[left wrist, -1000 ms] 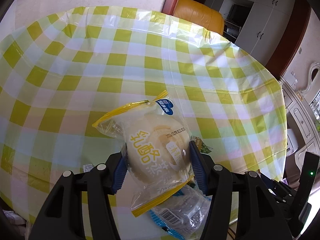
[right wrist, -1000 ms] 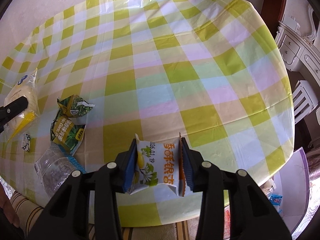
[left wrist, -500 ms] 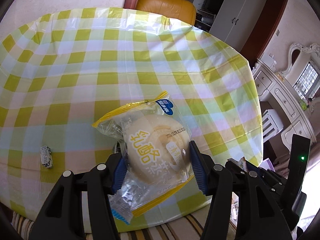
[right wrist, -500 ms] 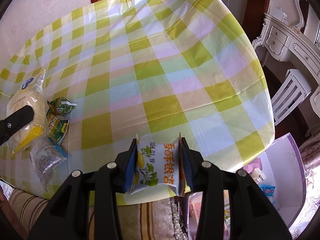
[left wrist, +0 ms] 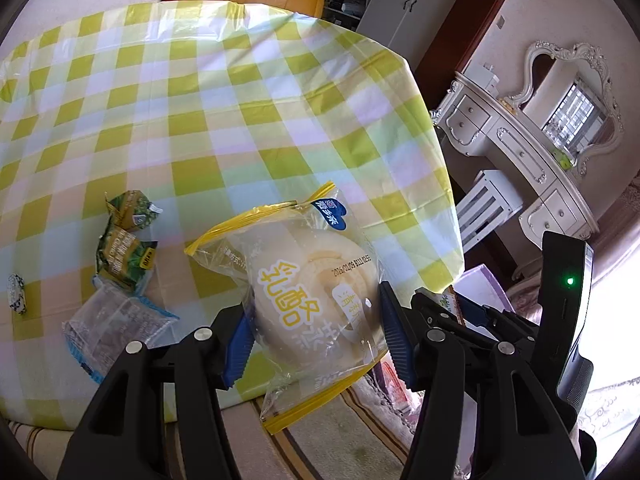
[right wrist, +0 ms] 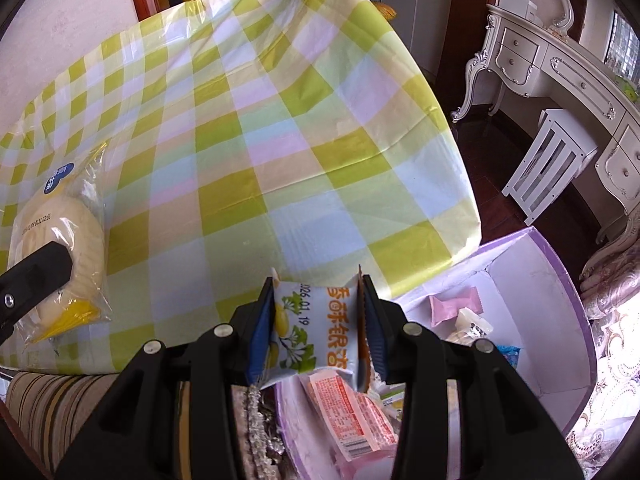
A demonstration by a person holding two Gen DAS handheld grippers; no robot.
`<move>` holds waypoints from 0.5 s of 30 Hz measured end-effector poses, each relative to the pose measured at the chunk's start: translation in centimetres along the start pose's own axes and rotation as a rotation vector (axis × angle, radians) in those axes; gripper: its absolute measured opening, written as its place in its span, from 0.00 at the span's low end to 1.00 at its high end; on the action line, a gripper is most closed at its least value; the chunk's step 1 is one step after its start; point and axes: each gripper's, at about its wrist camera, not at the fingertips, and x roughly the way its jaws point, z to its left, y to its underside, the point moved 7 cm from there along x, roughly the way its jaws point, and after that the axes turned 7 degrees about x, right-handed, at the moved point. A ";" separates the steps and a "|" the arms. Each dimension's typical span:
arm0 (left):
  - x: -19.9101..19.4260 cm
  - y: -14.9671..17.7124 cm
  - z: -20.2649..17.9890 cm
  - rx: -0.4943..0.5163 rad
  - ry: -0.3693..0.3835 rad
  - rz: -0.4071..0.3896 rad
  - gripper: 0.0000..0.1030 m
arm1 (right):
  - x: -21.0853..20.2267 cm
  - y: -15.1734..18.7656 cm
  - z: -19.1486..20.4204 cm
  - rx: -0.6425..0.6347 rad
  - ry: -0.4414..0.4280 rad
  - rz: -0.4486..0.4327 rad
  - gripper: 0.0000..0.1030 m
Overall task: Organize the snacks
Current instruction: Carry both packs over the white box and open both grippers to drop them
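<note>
Over the near edge of the checked tablecloth (left wrist: 248,120), the left gripper (left wrist: 316,320) has its jaws clamped on a bagged round bun (left wrist: 316,300). Beside the table's corner, the right gripper (right wrist: 318,328) pinches a small white snack packet (right wrist: 316,328) over the open purple box (right wrist: 560,280), where other snacks lie; green packets (left wrist: 124,248) rest on the cloth.

Three snack packets (left wrist: 120,276) lie on the table (left wrist: 240,120) near its front edge; an open box (right wrist: 560,280) sits beyond its right corner.
</note>
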 end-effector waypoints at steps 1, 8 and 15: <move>0.2 0.2 -0.6 0.011 0.004 0.006 0.54 | 0.0 0.1 -0.5 0.007 0.005 0.001 0.40; 1.8 1.6 -4.3 0.044 0.073 0.070 0.54 | -0.7 0.9 -4.5 0.048 0.046 -0.006 0.40; 3.2 2.9 -7.4 0.077 0.136 0.134 0.54 | -1.1 1.3 -8.1 0.091 0.081 -0.010 0.40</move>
